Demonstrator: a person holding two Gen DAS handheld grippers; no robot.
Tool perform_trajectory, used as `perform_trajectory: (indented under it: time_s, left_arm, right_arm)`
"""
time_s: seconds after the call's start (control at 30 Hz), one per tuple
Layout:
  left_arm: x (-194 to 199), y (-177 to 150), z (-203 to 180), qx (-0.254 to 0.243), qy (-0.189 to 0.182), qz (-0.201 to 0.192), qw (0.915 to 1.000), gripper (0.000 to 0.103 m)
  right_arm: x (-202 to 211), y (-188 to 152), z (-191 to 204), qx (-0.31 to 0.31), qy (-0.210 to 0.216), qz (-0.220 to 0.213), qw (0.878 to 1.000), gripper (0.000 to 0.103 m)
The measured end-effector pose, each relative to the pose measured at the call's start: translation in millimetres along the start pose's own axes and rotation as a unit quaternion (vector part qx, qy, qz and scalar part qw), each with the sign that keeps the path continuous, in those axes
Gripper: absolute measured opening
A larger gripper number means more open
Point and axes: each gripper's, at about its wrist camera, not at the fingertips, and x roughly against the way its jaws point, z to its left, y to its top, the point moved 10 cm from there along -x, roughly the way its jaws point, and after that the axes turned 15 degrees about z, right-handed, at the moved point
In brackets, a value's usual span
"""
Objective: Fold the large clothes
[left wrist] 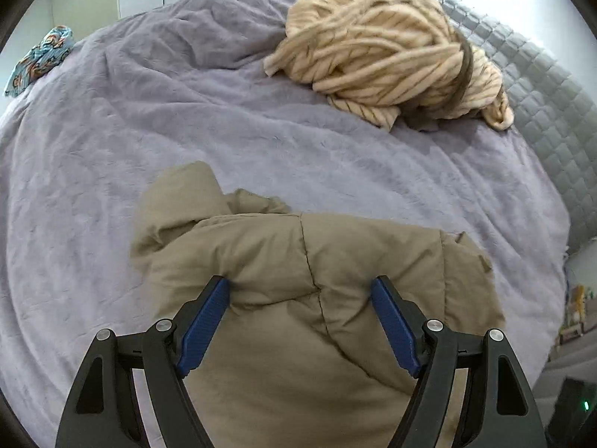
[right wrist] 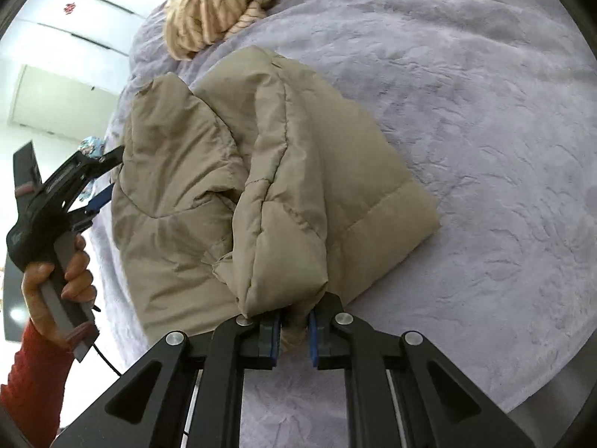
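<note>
A khaki padded jacket (left wrist: pixel 298 254) (right wrist: pixel 298 171) lies folded into a bundle on a lilac plush blanket (left wrist: pixel 149 130) (right wrist: pixel 485 149). My left gripper (left wrist: pixel 300 293) hovers over the jacket's near part with its blue pads wide apart, jaws open, and the fabric bulges up between them. In the right wrist view the left gripper (right wrist: pixel 113 173) sits at the jacket's left edge, held by a hand (right wrist: pixel 48 280) in a red sleeve. My right gripper (right wrist: pixel 293 332) is shut on a puffy corner of the jacket, with fabric pinched between the pads.
A cream garment with dark stripes (left wrist: pixel 384 56) (right wrist: pixel 201 7) lies crumpled at the far side of the bed. A blue patterned cloth (left wrist: pixel 41 56) sits at the far left edge. Grey quilted padding (left wrist: pixel 541 93) runs along the right side.
</note>
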Motion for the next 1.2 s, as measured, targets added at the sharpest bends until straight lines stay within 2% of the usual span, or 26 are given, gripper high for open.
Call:
perform_trajectory:
  time_s: [0.13, 0.27, 0.4, 0.47, 0.57, 0.7, 0.87, 0.97, 1.1, 1.2]
  left_arm:
    - [-35.4, 13.3, -39.4, -0.011, -0.002, 0.008, 0.9999, 0.079]
    - [-57.9, 19.4, -73.7, -0.031, 0.015, 0.012, 0.9993, 0.079]
    - [-69.3, 19.5, -82.7, -0.045, 0.034, 0.016, 0.9983, 0.079]
    - [-70.6, 19.6, -79.8, -0.043, 0.032, 0.017, 0.9984, 0.079]
    - [-72.3, 20.1, -74.4, -0.035, 0.028, 0.02, 0.9988, 0.079]
    - [-73.3, 19.5, -75.1, -0.038, 0.031, 0.018, 0.9986, 0.079]
    - [-73.1, 19.2, -74.4, -0.038, 0.032, 0.018, 0.9986, 0.079]
    - [-72.8, 18.9, -73.9, -0.038, 0.031, 0.017, 0.9986, 0.079]
    - [-68.0, 18.1, -74.4, -0.039, 0.032, 0.019, 0.9986, 0.079]
    - [-49.3, 14.6, -70.2, -0.037, 0.042, 0.021, 0.9982, 0.079]
  right_arm:
    - [0.6, 7.9, -28.4, -0.034, 0.003, -0.003, 0.999, 0.012]
    - [-2.2, 16.9, -57.6, -0.058, 0.011, -0.004, 0.998, 0.018]
    - [5.2, 18.3, -69.0, -0.077, 0.032, 0.021, 0.996, 0.023]
    - [30.0, 16.8, -70.8, -0.064, 0.014, 0.005, 0.998, 0.023]
    - [69.8, 21.5, -67.2, -0.039, -0.01, -0.041, 0.998, 0.023]
    - [96.5, 44.6, -42.0, 0.014, -0.027, -0.081, 0.996, 0.023]
    - [69.7, 69.2, -3.3, 0.078, -0.042, -0.063, 0.994, 0.023]
    - [33.6, 77.7, -11.6, 0.071, -0.084, -0.028, 0.993, 0.023]
    - [8.7, 71.4, -33.8, 0.033, -0.09, 0.011, 0.995, 0.023]
    - [-3.1, 68.9, -46.5, 0.027, -0.107, 0.031, 0.993, 0.022]
